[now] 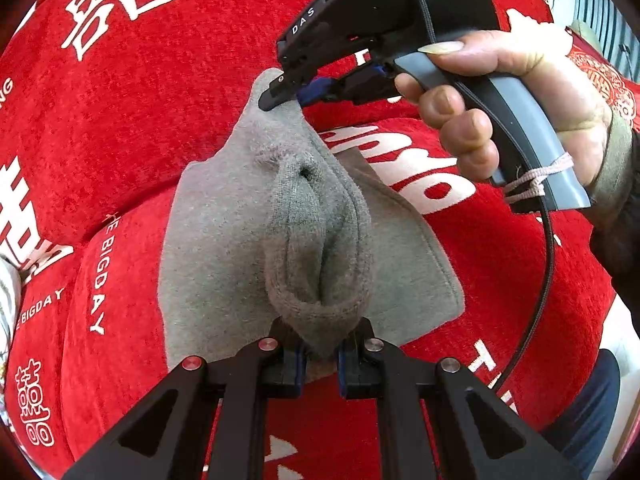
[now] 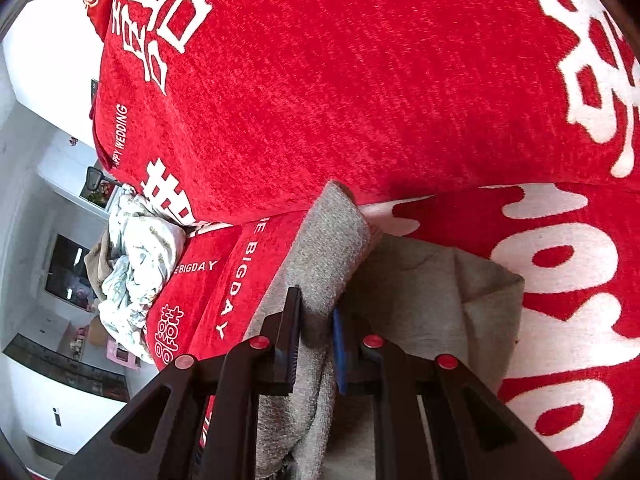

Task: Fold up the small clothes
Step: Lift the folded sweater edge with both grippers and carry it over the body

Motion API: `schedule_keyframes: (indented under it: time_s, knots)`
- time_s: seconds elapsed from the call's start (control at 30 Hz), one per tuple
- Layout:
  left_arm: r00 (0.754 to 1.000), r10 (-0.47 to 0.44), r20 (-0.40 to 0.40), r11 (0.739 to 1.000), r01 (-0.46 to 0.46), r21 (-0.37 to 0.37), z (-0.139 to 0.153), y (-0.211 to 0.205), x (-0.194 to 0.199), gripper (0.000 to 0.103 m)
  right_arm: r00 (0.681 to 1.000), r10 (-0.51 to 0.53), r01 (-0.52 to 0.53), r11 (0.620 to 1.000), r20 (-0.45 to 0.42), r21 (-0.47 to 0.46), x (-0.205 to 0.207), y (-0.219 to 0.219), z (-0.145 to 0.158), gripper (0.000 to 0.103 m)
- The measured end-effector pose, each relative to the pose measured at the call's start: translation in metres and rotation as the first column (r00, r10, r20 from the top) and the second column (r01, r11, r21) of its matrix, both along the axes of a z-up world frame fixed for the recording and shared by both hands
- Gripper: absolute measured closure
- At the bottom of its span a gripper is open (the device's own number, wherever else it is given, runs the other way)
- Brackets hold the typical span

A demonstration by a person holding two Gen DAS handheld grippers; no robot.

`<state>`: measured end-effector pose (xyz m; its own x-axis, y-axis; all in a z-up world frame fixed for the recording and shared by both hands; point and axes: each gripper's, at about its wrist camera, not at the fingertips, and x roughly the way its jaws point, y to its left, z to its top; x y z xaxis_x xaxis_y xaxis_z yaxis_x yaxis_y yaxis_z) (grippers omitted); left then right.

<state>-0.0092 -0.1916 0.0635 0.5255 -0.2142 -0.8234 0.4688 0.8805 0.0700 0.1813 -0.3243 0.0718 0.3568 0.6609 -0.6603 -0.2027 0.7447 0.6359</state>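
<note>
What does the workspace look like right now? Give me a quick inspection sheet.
Surface: red sofa cover with white lettering.
Job's things: grey garment, partly lifted and bunched between both tools.
Clutter: crumpled pale floral cloth at the sofa's end.
Grippers: left tool shut on one garment edge; right tool shut on the far edge, held by a hand.
Cables: black cable hanging from the right tool's handle.
Surroundings: white walls and shelves beyond the sofa.
</note>
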Motion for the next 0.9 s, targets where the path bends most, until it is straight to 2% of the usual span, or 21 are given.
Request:
schedule_keyframes:
  time_s: [0.13, 0.4, 0.67, 0.9]
  knots:
    - [1.0, -0.011, -0.006, 1.0, 0.011, 0.01, -0.003, -0.009, -0.001, 0.091, 1.0, -0.007, 0.007, 1.0, -0.003, 0.005, 0.001, -0.01, -0.004, 0.092]
    - [0.999, -0.037, -0.022, 0.999, 0.037, 0.026, -0.011, -0.028, 0.0, 0.091, 1.0, -0.026, 0.026, 0.999, -0.015, 0.024, 0.002, -0.028, -0.021, 0.093]
    - [0.998, -0.068, -0.012, 0.997, 0.069, 0.027, -0.003, -0.048, 0.001, 0.091, 0.999, -0.041, 0.041, 0.998, -0.001, 0.053, 0.002, -0.045, -0.019, 0.093]
    - [0.996, -0.089, -0.023, 0.995, 0.09, 0.041, -0.009, -0.063, 0.0, 0.091, 0.998, -0.064, 0.064, 0.995, -0.01, 0.074, 0.001, -0.06, -0.027, 0.093]
